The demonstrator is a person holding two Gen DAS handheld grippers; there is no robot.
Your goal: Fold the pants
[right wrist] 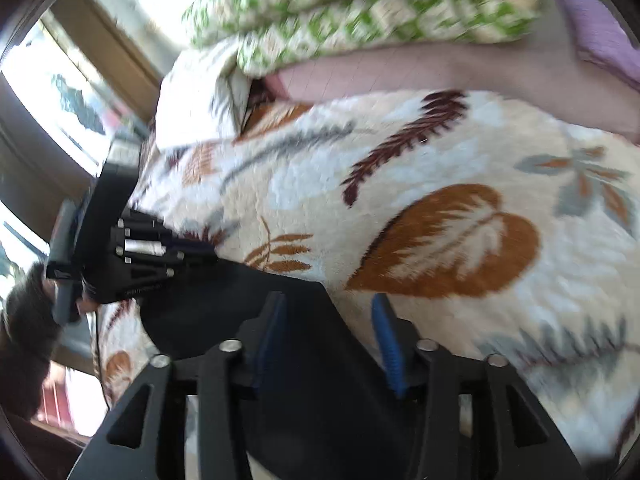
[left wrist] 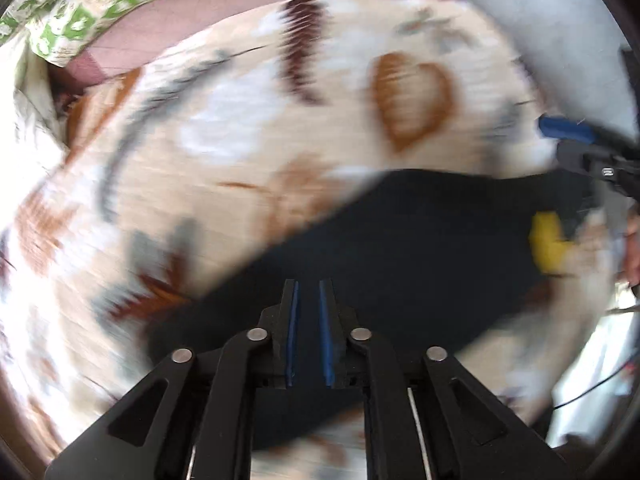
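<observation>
Black pants on leaf-print blanket, fingers apart

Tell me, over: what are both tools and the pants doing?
Left tool nearly shut, over the black pants. Right tool open, pants between fingers. Pants on leaf blanket. Nothing blocking.

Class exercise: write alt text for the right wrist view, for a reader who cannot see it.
The right gripper has its blue-padded fingers spread over dark pants on a leaf-patterned blanket. The left gripper reaches in from the left; a green-patterned pillow lies behind.
</observation>
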